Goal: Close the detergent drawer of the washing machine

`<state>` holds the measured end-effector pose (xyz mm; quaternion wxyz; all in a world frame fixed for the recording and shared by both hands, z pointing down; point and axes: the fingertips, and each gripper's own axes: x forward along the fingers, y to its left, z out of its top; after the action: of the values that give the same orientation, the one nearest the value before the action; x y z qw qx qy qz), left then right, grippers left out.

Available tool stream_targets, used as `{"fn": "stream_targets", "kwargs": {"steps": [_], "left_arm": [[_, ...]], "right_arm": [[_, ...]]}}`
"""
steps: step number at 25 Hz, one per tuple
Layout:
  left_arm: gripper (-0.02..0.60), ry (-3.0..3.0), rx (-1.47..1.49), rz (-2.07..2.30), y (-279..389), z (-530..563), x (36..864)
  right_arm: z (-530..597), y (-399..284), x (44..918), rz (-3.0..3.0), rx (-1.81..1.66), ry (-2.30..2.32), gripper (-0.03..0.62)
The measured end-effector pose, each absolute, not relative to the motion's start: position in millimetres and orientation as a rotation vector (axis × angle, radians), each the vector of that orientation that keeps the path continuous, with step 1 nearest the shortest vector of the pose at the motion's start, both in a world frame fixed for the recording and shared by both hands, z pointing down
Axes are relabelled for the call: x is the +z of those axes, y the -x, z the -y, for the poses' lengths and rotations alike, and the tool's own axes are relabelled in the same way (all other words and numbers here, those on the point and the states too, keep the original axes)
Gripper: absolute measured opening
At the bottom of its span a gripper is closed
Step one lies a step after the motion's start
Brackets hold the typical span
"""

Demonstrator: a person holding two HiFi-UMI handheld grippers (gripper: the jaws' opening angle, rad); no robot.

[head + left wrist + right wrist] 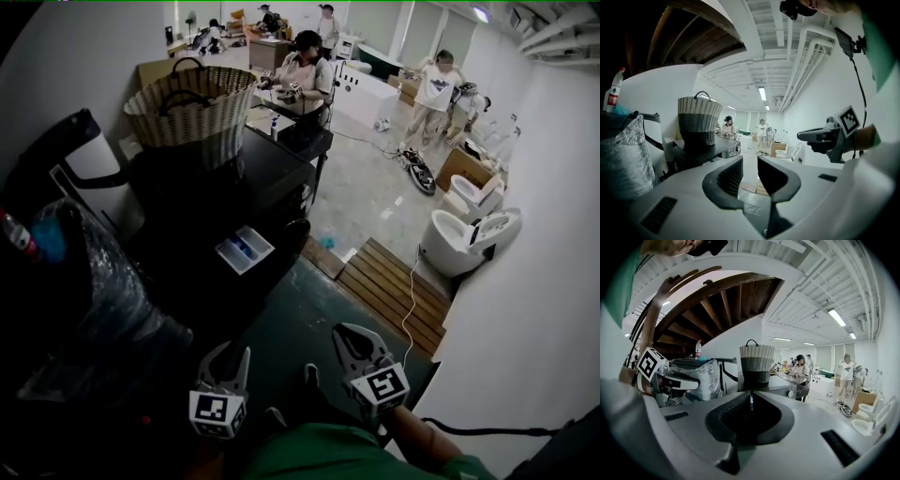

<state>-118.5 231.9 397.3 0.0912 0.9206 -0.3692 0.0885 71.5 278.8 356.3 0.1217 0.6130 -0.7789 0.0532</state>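
The dark washing machine (272, 178) stands ahead on the left. Its detergent drawer (244, 250) is pulled out, showing white and blue compartments. Both grippers hover low in the head view, well short of the drawer. My left gripper (232, 356) (750, 171) is open with a narrow gap and nothing between its fingers. My right gripper (347, 333) (751, 401) is shut and empty. It also shows at the right of the left gripper view, the right gripper (820, 136). The left gripper (682, 380) appears at the left of the right gripper view. The drawer cannot be made out in either gripper view.
A woven laundry basket (192, 108) (699, 119) (757, 363) sits on top of the machine. A plastic-wrapped bundle (103, 281) with a red-capped bottle (19, 234) is close on the left. A slatted wooden platform (394, 286), white toilets (464, 239) and several people (305, 66) lie beyond.
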Motion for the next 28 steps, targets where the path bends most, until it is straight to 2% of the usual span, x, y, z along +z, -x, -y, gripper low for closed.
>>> {"fn": "stream_targets", "kwargs": {"steps": [7,16,25,28], "left_arm": [[0.11,-2.714,0.335,1.21,91,-183,386],[0.11,-2.678,0.399,1.354,33,-134,369],[0.11,-2.551,0.474,1.452,29,-116,383],[0.11,-2.54,0.488,1.484,37,-108,388]], "right_arm": [[-213,-89,363,2.406,0.213,-1.704,0.024],[-144,-144,371,2.48,0.251,-1.628,0.025],[-108,-142,401,2.541,0.304,-1.498,0.026],[-98,-132,418,2.52,0.34,-1.457,0.08]]}}
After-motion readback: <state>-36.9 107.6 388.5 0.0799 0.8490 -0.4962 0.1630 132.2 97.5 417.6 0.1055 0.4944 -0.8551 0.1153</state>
